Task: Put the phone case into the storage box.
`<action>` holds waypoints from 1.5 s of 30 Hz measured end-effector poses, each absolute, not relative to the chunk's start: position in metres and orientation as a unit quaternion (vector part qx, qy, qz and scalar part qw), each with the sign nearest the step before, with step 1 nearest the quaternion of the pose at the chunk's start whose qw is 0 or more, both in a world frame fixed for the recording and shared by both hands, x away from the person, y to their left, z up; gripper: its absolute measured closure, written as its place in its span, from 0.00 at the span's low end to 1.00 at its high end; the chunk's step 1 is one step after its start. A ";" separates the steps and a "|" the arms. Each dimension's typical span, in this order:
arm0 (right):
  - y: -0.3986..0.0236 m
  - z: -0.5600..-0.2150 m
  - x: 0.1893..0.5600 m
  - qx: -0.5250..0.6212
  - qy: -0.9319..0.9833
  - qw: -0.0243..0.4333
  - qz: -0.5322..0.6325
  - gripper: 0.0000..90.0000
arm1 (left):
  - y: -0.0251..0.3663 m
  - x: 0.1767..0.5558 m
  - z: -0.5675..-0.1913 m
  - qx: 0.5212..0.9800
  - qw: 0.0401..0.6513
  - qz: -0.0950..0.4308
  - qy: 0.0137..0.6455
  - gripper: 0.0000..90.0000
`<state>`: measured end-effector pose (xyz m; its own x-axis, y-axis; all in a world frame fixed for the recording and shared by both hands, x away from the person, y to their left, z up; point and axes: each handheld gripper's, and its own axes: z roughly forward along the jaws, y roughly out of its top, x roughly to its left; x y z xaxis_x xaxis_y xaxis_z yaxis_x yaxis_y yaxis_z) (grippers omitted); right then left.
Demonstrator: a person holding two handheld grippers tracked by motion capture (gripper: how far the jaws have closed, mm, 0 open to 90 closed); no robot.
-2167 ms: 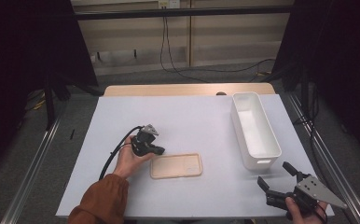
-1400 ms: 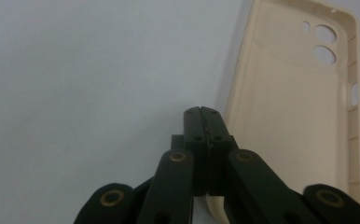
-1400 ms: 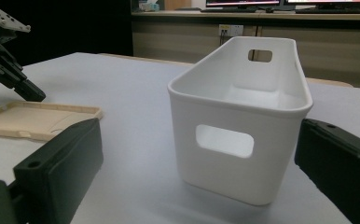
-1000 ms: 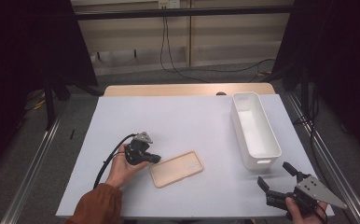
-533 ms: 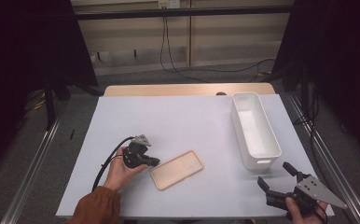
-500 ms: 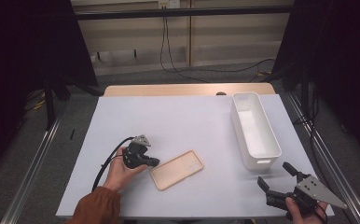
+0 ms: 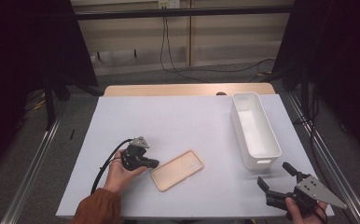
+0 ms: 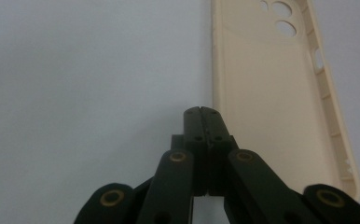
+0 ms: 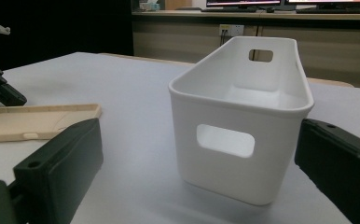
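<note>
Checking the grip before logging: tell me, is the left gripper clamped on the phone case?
No, the left gripper is shut empty beside the case.

You will find no lettering, label, brand, number or sign that can be read here: the phone case (image 7: 176,170), the white bin (image 7: 255,129) and the white table cover (image 7: 178,121) all carry plain, unmarked surfaces.

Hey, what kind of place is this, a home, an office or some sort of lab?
Most likely a lab or recording workstation, not a home. A table under a plain white cover stands between dark curtains and metal rails, cables run across the floor to a wall socket, and monitors sit on a bench behind.
</note>
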<state>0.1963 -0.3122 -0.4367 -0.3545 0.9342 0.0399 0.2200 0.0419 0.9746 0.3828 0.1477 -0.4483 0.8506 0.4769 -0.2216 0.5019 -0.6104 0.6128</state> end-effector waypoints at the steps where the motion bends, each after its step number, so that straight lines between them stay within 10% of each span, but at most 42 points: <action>1: -0.312 -0.437 0.196 0.454 0.636 0.342 0.522 0.01 | 0.149 0.383 -0.448 0.897 0.346 -0.015 0.274 1.00; 12: -0.312 -0.436 0.196 0.453 0.636 0.342 0.522 0.01 | 0.161 0.379 -0.437 0.880 0.385 0.024 0.278 0.76; 25: -0.313 -0.436 0.195 0.454 0.635 0.343 0.522 0.01 | 0.162 0.376 -0.427 0.862 0.414 0.074 0.281 0.11; 45: -0.312 -0.436 0.196 0.452 0.637 0.342 0.522 0.01 | 0.134 0.386 -0.429 0.873 0.414 0.029 0.257 0.08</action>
<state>0.1963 -0.3121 -0.4364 -0.3570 0.9334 0.0360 0.2187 0.0460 0.9747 0.3864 0.1339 -0.4290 0.8661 0.4727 -0.1626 0.4252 -0.5256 0.7369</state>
